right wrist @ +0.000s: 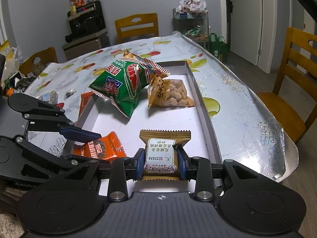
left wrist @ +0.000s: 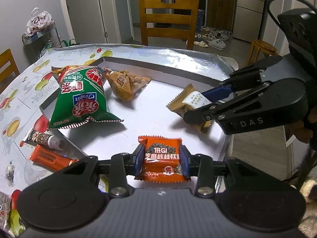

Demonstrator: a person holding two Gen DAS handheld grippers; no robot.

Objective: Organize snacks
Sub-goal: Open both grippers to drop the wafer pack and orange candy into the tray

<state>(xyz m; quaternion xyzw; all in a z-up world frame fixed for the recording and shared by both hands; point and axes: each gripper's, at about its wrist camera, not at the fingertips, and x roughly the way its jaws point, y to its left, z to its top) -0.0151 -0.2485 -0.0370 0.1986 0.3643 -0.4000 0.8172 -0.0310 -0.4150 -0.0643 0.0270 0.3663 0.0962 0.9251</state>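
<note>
Over the tray (left wrist: 150, 117), left gripper (left wrist: 161, 159) clamps orange packet (left wrist: 162, 154), right gripper (right wrist: 161, 161) clamps tan packet (right wrist: 161, 154).

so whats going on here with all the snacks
A person is sorting snacks into a shallow white tray. The left hand-held gripper grips an orange snack packet; the right hand-held gripper grips a tan packet. A green chip bag and a bag of nuts already lie inside.

Table (left wrist: 122, 48) in fruit-print cloth is filling mid-frame, carrying a shallow white tray (left wrist: 138, 62). Lying at lower left: an orange stick pack (left wrist: 49, 157) and a dark tube pack (left wrist: 44, 139).
</note>
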